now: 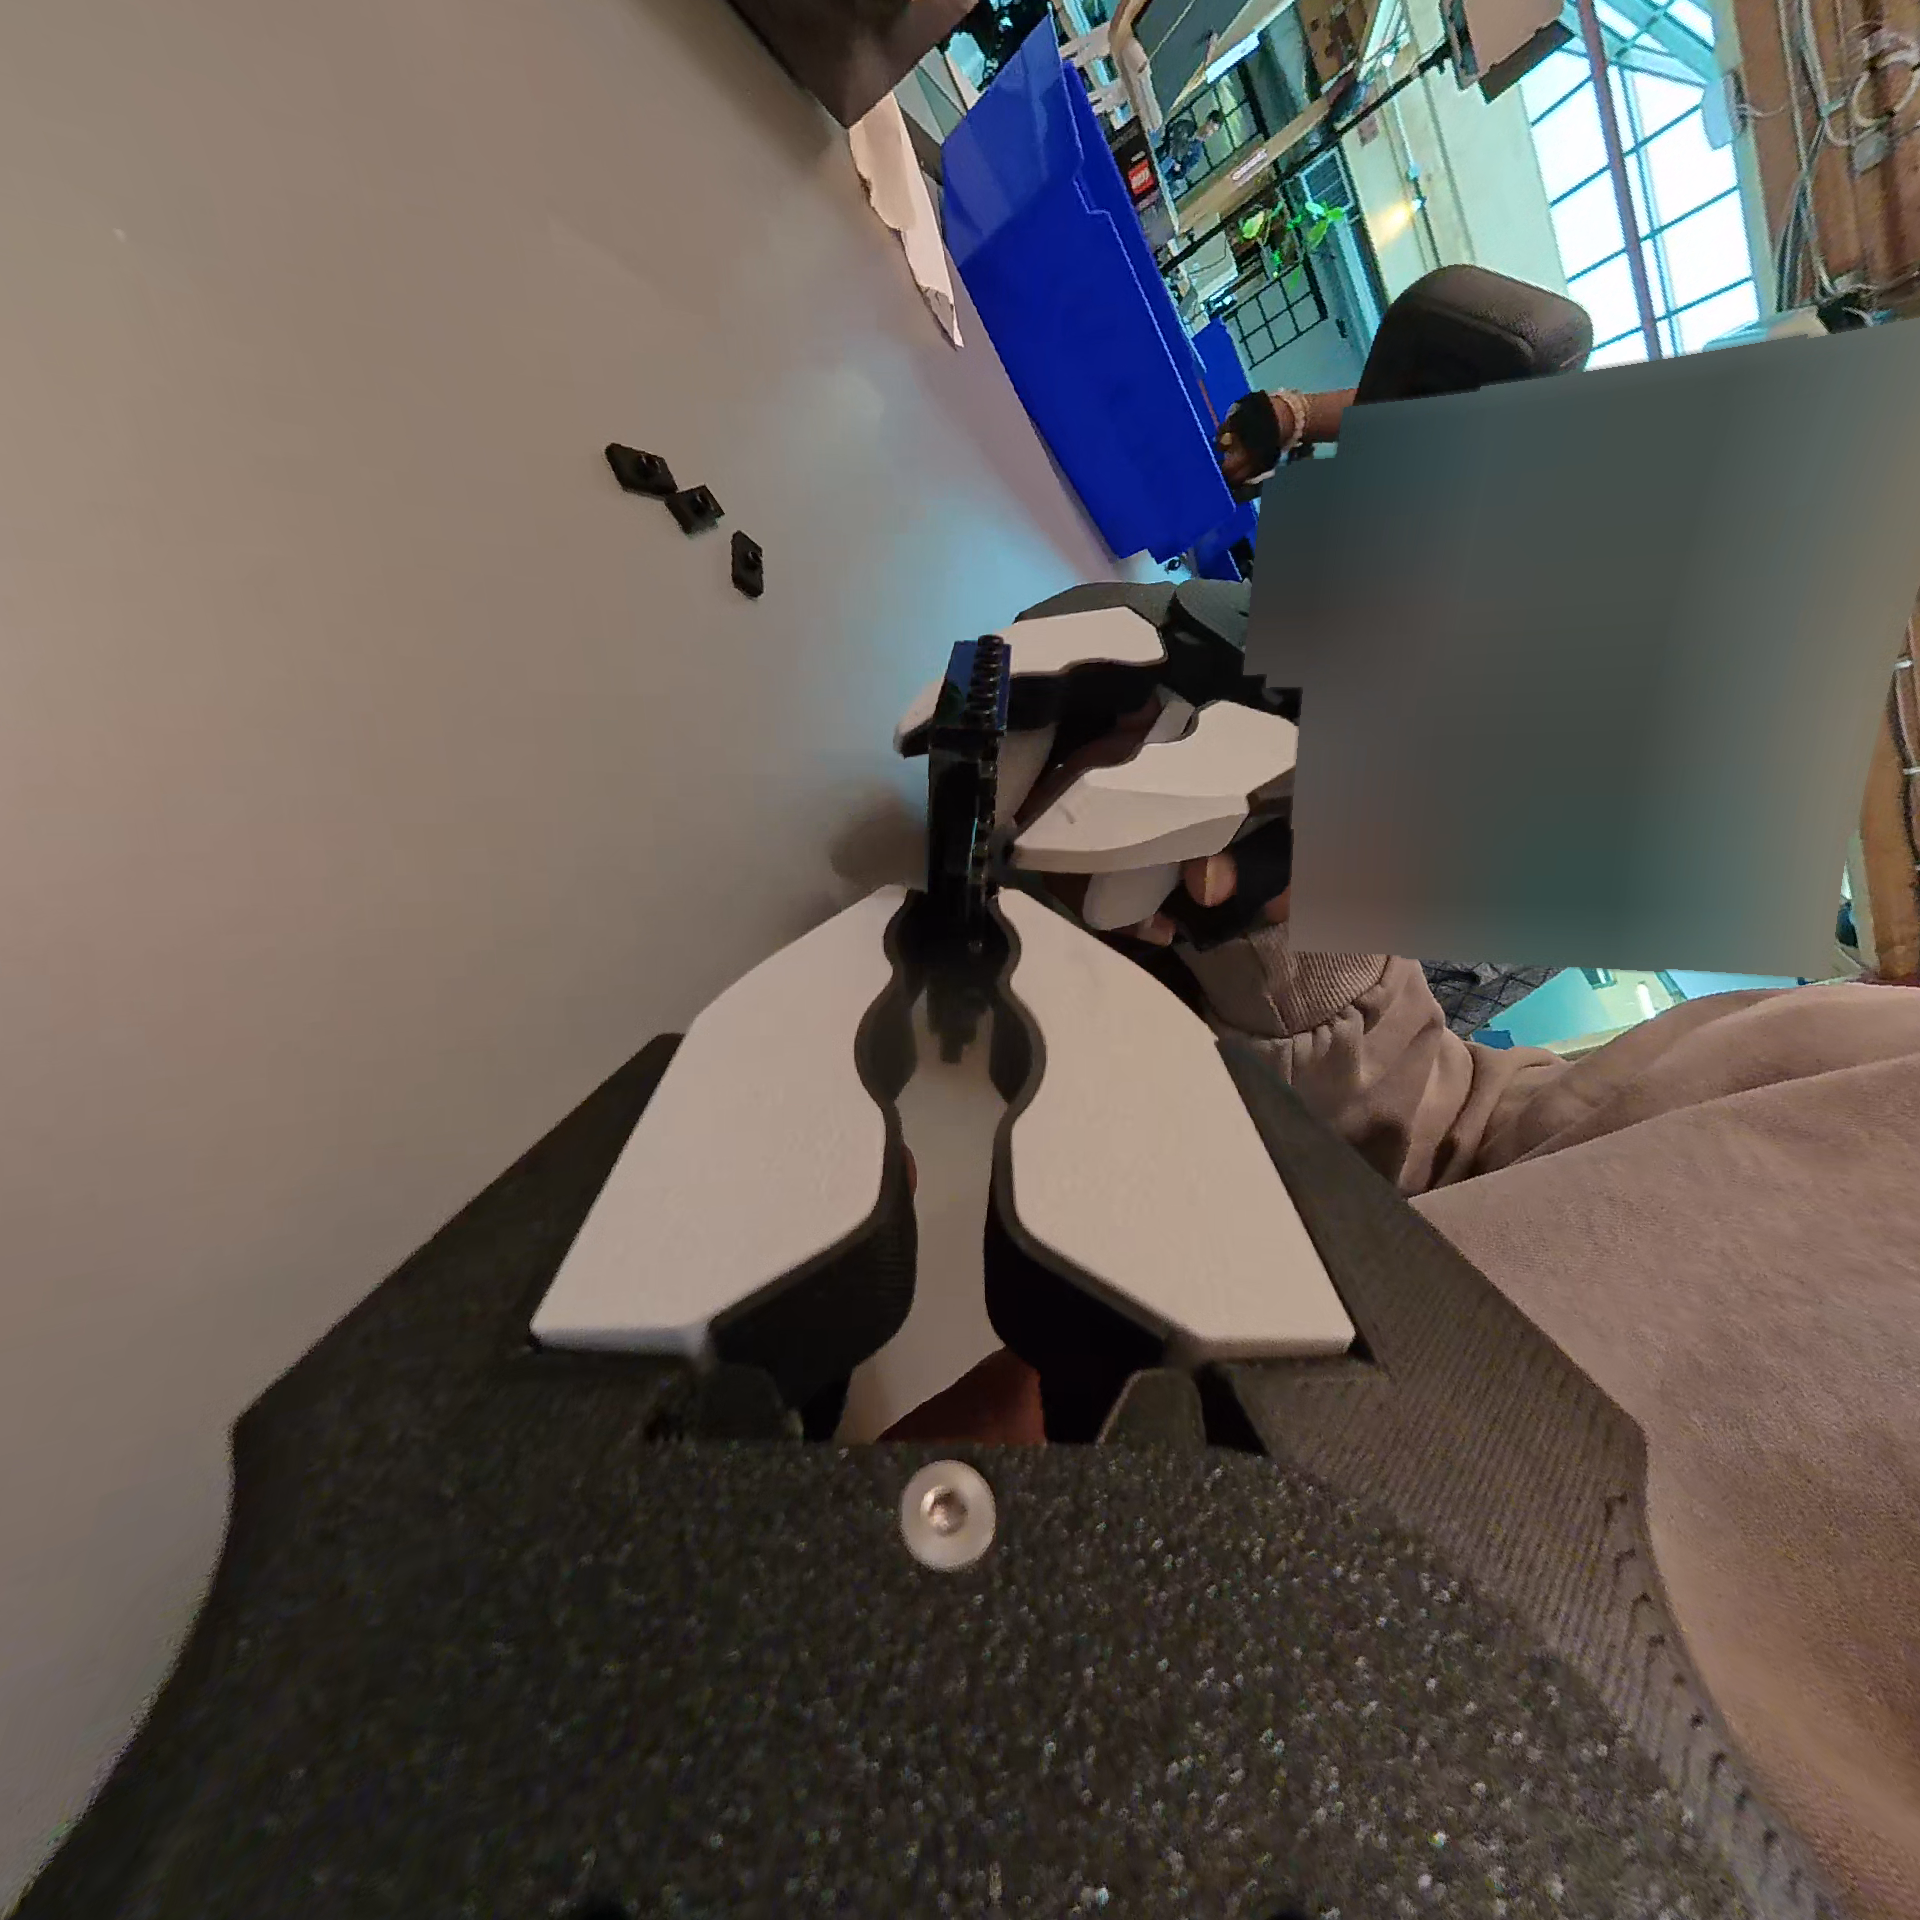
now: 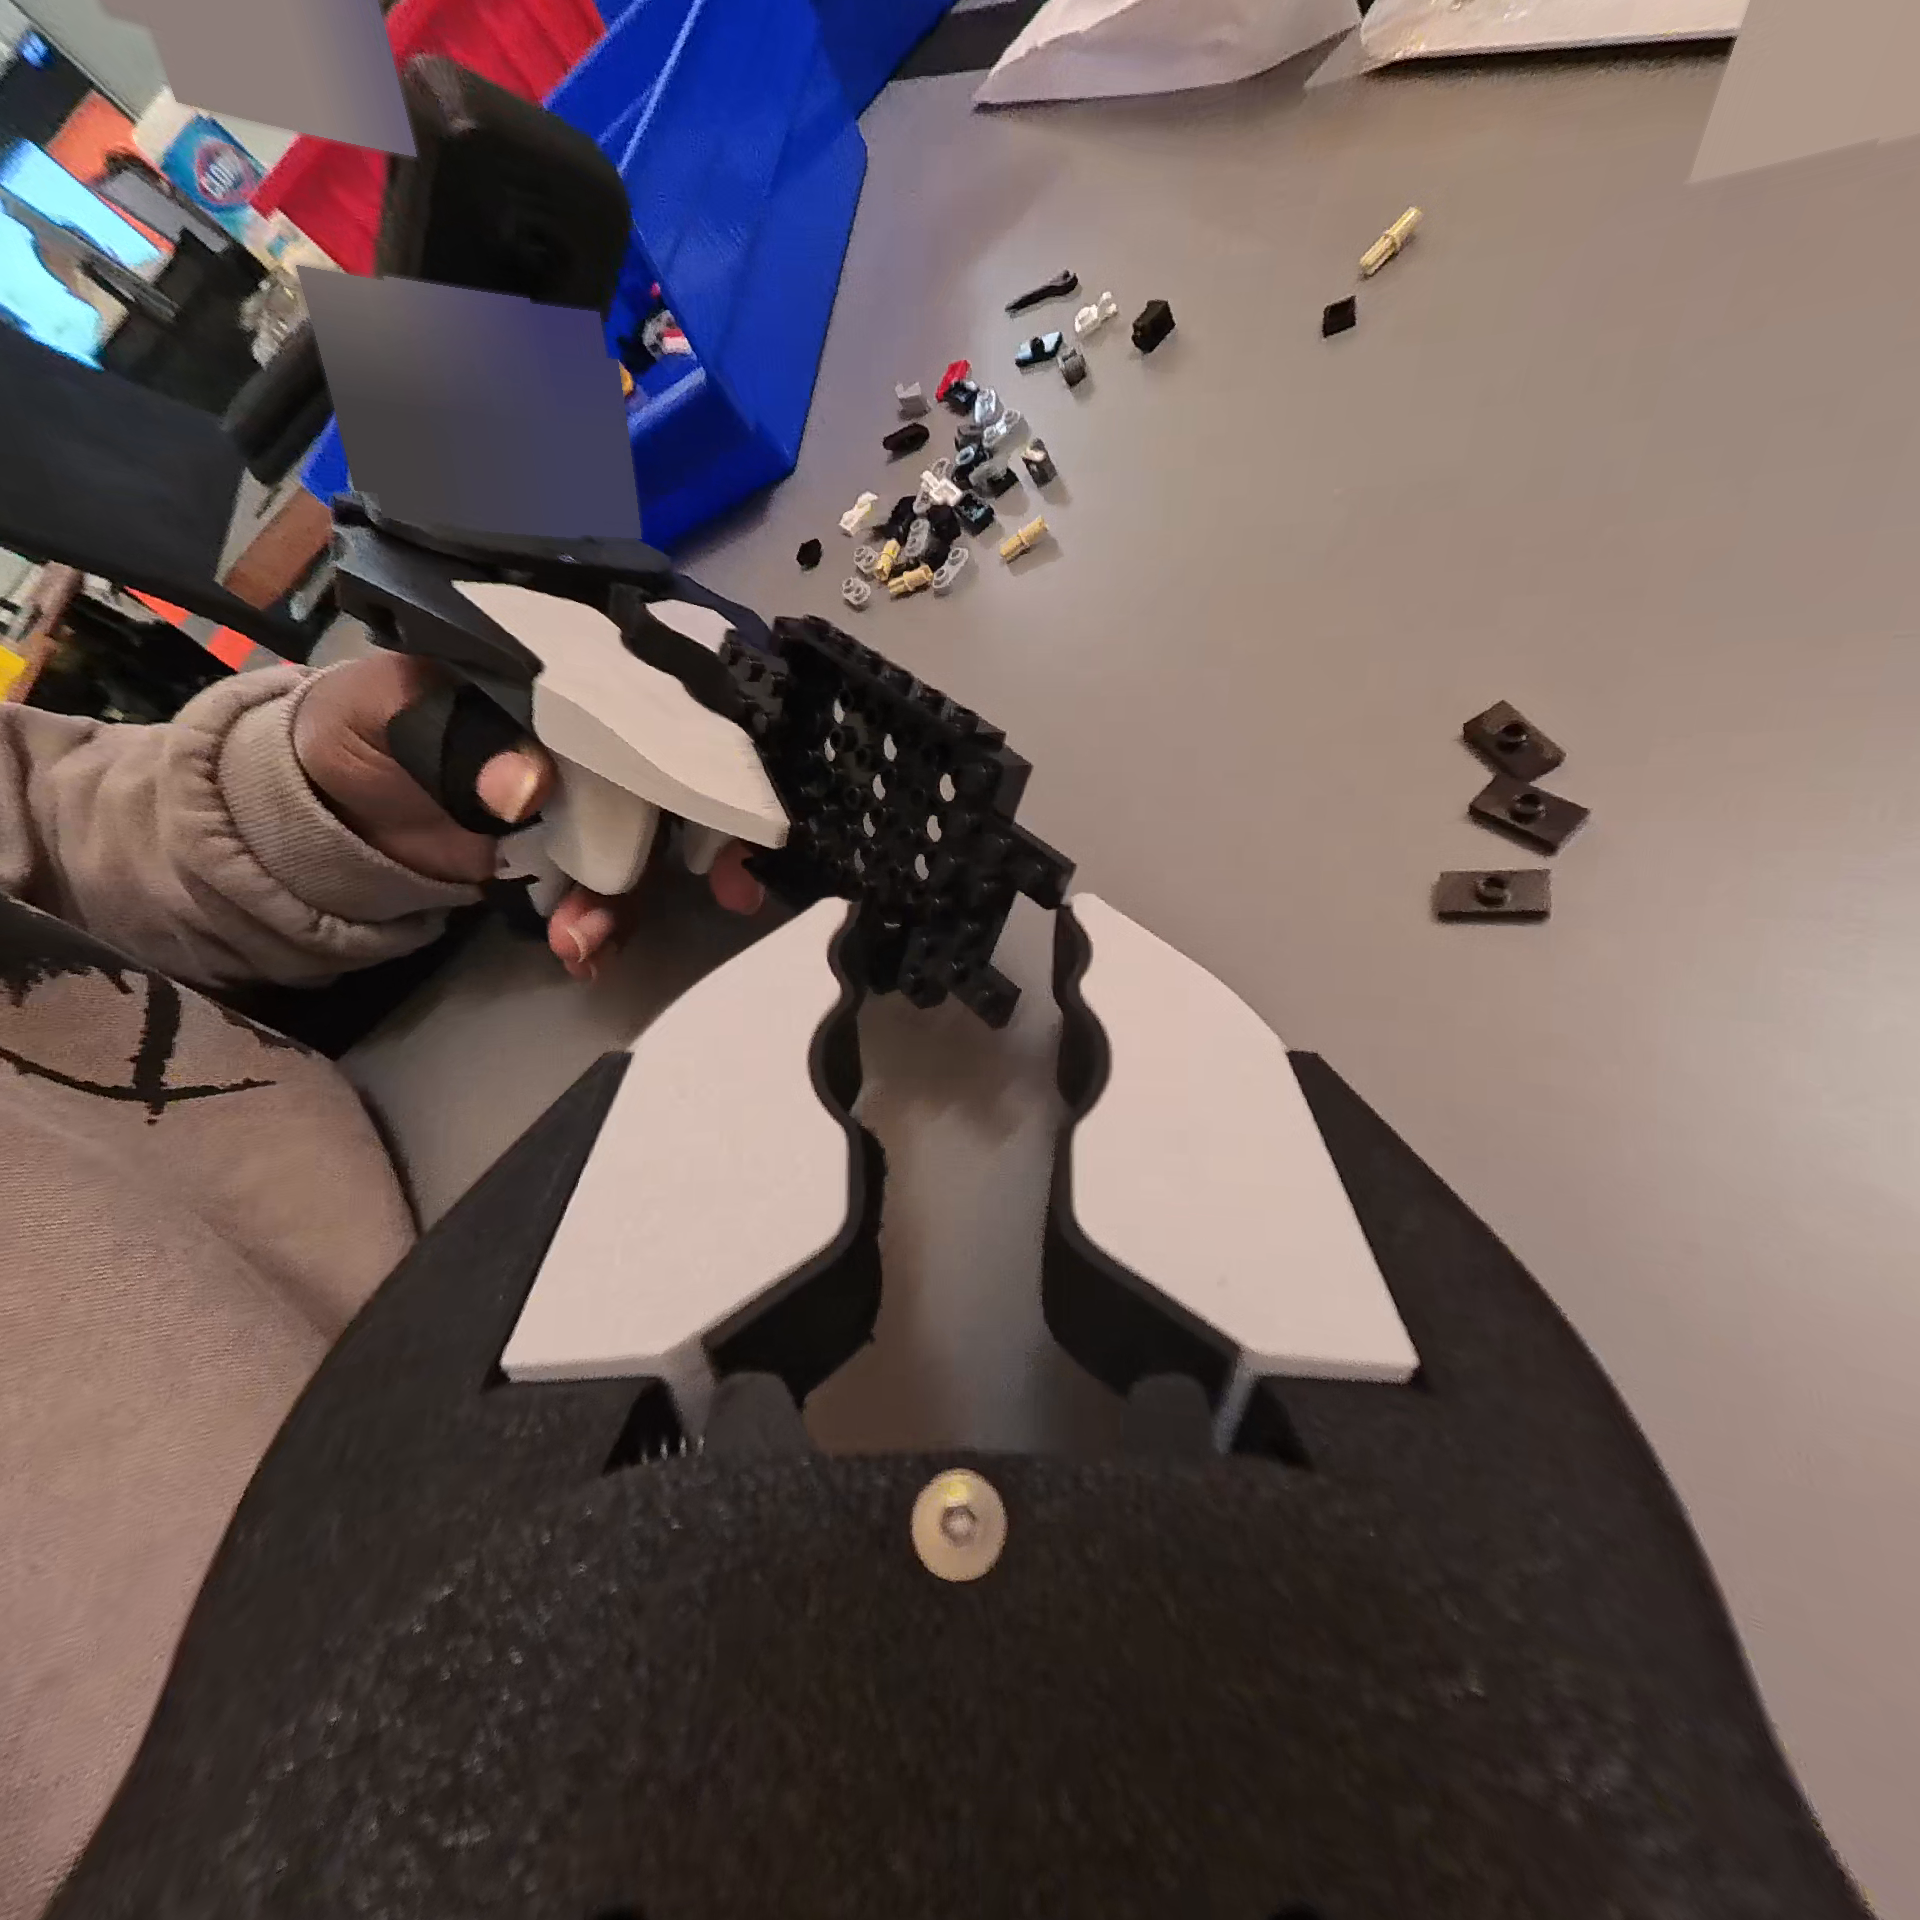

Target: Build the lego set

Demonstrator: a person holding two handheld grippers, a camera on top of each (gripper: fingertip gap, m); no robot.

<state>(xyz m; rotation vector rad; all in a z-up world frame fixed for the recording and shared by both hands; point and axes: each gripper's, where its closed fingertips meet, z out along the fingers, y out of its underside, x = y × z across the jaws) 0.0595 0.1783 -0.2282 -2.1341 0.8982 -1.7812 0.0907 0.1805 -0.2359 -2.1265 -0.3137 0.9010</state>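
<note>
I see the black lego assembly (image 2: 914, 821) held up above the grey table (image 2: 1351, 1039), between my two tools. It is a flat plate with many studs and a grid of round holes, thicker rows of bricks along its edges and a small stepped part at the lower end. In the left wrist view it shows edge-on (image 1: 961, 821), thin and upright, with a blue piece at its far end.

My left gripper (image 1: 951, 925) is closed on the near edge of this assembly; the fingertips press it from both sides. My right gripper (image 2: 956, 920) is spread open, its tips on either side of the stepped lower end, and I cannot tell if they touch it.

On the table lie three flat black plates (image 2: 1517, 805), each with one stud, near each other but apart. Farther away is a loose heap of small pieces (image 2: 956, 488) in black, white, grey and tan, with one red.

A blue bin (image 2: 748, 270) stands at the table's far side; some small coloured parts show inside, too blurred to name. White paper bags (image 2: 1164, 47) lie beyond.
</note>
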